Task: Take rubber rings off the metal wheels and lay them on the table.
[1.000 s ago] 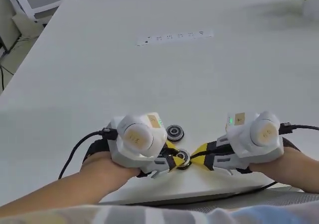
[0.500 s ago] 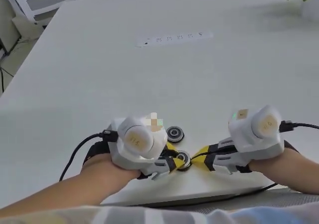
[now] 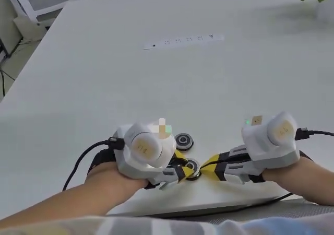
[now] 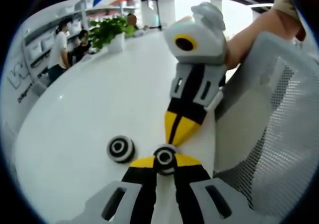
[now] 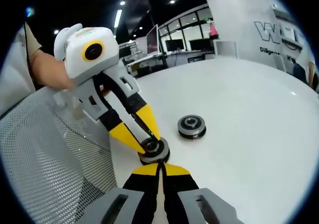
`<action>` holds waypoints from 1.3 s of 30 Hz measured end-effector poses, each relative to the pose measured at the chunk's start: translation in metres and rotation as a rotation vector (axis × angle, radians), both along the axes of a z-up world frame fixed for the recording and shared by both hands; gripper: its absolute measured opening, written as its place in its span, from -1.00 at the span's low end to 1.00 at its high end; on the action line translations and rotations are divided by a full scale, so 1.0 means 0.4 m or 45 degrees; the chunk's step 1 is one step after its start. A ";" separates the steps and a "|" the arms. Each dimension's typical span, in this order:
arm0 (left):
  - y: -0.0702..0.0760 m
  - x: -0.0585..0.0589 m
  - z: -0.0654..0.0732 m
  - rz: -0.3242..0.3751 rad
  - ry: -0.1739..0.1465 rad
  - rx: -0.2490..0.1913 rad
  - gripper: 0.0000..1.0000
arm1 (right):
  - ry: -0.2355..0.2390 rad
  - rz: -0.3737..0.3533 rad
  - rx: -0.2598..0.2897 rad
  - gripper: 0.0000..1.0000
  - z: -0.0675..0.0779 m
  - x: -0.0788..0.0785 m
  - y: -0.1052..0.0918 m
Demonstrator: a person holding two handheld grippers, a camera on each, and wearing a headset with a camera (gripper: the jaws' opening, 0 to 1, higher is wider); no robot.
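The left gripper (image 4: 164, 161) clamps the wheel (image 4: 165, 155) between its fingertips; the right gripper (image 5: 160, 168), jaws pressed together, touches its rim.

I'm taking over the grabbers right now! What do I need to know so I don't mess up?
Left gripper: fingers shut on the near wheel, close to the table's front edge.
Right gripper: fingers shut, tips against that wheel's rim; I cannot tell whether they pinch its rubber ring.
Second wheel: lies free on the table just beyond, black ring on.
Done: nothing yet; both wheels wear their rings.
Left: pull both rings off and lay them on the table.
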State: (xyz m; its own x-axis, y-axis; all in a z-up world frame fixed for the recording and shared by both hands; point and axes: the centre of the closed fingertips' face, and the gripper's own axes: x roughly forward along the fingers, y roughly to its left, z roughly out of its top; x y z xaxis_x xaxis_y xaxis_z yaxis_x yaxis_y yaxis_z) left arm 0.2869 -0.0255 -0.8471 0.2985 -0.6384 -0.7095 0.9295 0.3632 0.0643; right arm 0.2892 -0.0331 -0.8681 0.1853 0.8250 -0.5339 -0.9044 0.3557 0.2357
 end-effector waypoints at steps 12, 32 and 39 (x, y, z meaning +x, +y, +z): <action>0.008 0.011 -0.010 0.005 0.003 -0.002 -0.74 | -0.094 0.072 -0.042 -0.95 -0.002 -0.008 0.001; 0.010 0.013 -0.012 0.002 0.001 -0.008 -0.74 | -0.239 0.123 -0.102 -0.80 -0.004 0.009 -0.003; 0.010 0.012 -0.011 0.001 -0.003 -0.018 -0.74 | -0.215 0.155 -0.092 -0.73 -0.006 -0.002 0.003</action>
